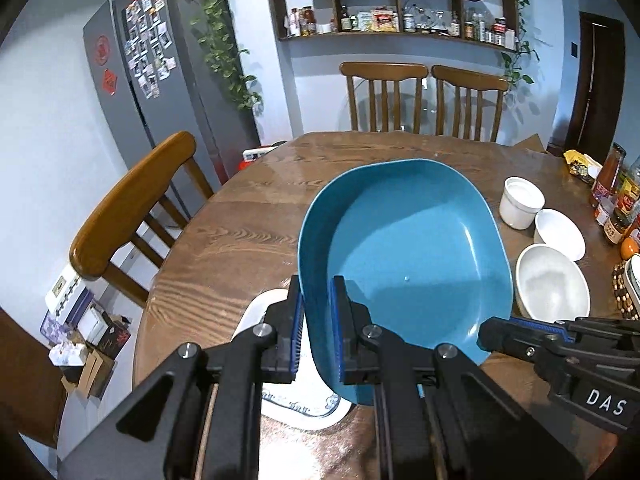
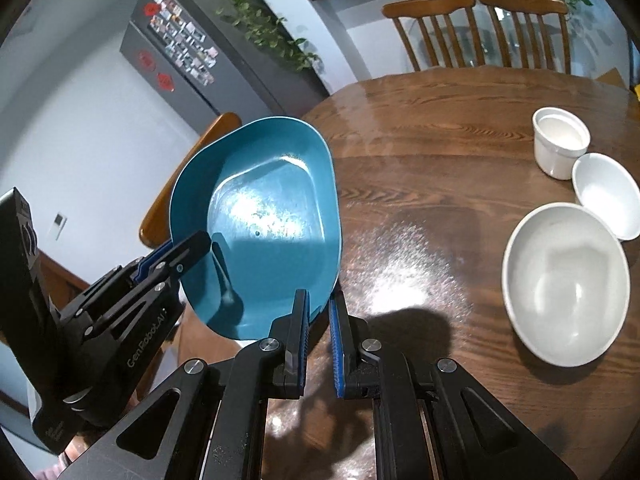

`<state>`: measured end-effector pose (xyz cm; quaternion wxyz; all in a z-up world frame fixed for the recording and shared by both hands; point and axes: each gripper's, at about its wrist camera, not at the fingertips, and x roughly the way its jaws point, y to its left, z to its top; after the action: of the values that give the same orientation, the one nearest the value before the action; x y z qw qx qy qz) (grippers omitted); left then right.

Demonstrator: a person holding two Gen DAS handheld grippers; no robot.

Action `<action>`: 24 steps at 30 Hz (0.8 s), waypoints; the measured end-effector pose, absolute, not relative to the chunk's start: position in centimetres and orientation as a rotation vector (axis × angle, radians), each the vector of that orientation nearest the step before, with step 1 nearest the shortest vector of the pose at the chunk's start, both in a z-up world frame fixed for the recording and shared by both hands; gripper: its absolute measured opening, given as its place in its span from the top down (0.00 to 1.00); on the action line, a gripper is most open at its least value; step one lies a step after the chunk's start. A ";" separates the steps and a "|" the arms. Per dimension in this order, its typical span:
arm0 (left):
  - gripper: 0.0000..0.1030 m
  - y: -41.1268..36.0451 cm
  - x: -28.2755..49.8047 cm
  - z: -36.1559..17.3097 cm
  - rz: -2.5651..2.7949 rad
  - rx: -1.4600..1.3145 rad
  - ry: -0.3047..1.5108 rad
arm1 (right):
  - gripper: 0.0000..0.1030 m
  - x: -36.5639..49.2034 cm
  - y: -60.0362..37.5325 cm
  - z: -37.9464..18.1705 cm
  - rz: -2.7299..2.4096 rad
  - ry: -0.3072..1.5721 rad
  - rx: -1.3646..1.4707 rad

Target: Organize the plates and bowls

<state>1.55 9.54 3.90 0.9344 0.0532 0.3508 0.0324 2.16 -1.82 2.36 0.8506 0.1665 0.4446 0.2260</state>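
Spanning the frame, the round wooden bench [image 1: 224, 240] carries three white bowls [image 1: 554, 282] at right. At centre, the blue dish [image 1: 404, 240] hangs tilted above it, over a white plate [image 1: 304, 408]. The left claw [image 1: 318, 300] and right claw [image 2: 319, 312] each pinch its rim.

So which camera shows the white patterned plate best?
The left wrist view: the white patterned plate lies on the table under the blue dish, partly covered. The right wrist view does not show it.
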 end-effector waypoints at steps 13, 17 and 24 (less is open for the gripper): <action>0.90 13.2 1.2 1.7 0.136 0.089 0.786 | 0.89 2.9 2.1 0.7 0.540 1.010 0.307; 0.90 14.8 1.4 0.7 0.146 0.073 0.824 | 0.89 3.4 3.3 -0.2 0.555 1.041 0.298; 0.90 17.0 1.9 -1.3 0.145 0.042 0.899 | 0.89 4.3 5.5 -1.9 0.561 1.100 0.284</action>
<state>1.86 16.99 -1.33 0.8980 0.0203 0.4340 0.0699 4.32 5.49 -1.86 0.8058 0.1327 0.5140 0.2622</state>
